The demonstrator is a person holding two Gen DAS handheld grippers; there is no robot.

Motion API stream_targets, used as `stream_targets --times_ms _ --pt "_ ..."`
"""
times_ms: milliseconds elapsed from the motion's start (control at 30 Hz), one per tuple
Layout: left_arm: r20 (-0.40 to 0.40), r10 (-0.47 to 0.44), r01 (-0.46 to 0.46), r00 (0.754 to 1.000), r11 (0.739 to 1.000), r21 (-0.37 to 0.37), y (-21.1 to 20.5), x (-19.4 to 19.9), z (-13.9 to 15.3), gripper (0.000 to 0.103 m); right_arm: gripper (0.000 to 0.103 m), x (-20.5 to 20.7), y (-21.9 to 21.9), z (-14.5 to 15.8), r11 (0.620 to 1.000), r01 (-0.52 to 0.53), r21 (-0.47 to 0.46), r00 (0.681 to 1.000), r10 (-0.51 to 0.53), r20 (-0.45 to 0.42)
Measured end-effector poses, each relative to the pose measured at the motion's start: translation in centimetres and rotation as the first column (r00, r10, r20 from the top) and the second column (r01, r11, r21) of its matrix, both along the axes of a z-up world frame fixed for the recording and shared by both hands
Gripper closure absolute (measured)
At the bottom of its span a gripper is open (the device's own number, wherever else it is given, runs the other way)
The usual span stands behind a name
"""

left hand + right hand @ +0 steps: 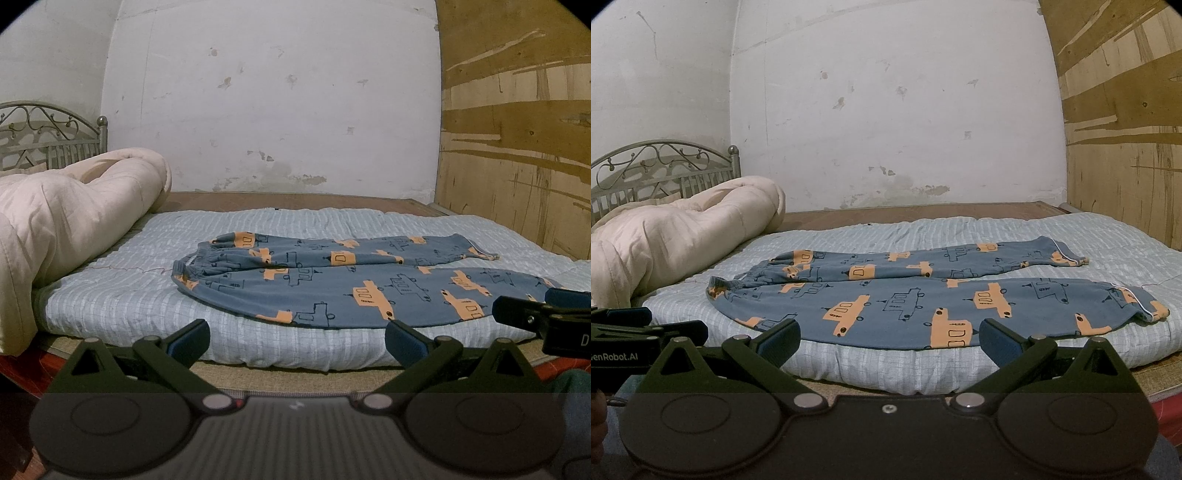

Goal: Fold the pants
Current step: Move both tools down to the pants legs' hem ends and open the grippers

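- a bedroom in a plain home
- a bed with a wrought metal headboard (661,166) at its left end
- a cream duvet (683,229) bunched by it
- a pale blue quilted pad (147,295) on top
- a stained white wall (277,92) behind

In the right wrist view, white lettering on the side of the left gripper (650,325), at the left edge, reads "enRobot.AI"; a letter before it is cut off by the frame. In the left wrist view, the right gripper (535,302) carries a single white "D" at the right edge, the rest out of frame. Nothing else is legible.
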State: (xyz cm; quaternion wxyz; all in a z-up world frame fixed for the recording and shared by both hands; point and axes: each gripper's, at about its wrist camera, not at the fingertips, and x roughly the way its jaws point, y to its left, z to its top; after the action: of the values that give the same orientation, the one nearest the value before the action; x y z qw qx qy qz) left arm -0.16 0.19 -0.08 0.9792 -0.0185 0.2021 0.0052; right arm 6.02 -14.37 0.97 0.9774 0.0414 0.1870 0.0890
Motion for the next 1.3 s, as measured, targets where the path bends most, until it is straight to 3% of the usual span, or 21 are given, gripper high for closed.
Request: stream_targets --times_ms 433,800,933,1100,1300 --pt "-0.011 0.000 0.000 1.000 1.000 0.000 -0.1 0.2 -0.1 0.001 0.001 0.1 0.0 -0.1 1.000 -0.001 -0.001 1.000 0.001 -0.001" --pt "-0.161 -0.003 0.002 0.987 1.000 -0.007 0.1 2.5 -0.7 0.001 0.001 1.1 0.0 -0.2 0.999 -0.043 0.011 0.998 0.043 -0.048" --pt "-0.200 0.009 -0.007 0.980 1.000 0.009 0.4 4.6 -0.1 0.001 0.001 3.0 -0.3 0.0 0.996 -0.085 0.021 0.992 0.087 -0.097" --pt "-0.196 0.036 -0.029 0.980 0.999 0.037 1.1 8.0 1.5 0.001 0.001 6.9 -0.6 0.8 0.994 -0.109 -0.006 0.979 0.106 -0.175" --pt "-0.189 0.056 -0.045 0.980 0.997 0.062 1.8 12.5 3.3 0.001 0.001 11.0 -0.8 2.2 0.995 -0.103 -0.015 0.978 0.099 -0.182"
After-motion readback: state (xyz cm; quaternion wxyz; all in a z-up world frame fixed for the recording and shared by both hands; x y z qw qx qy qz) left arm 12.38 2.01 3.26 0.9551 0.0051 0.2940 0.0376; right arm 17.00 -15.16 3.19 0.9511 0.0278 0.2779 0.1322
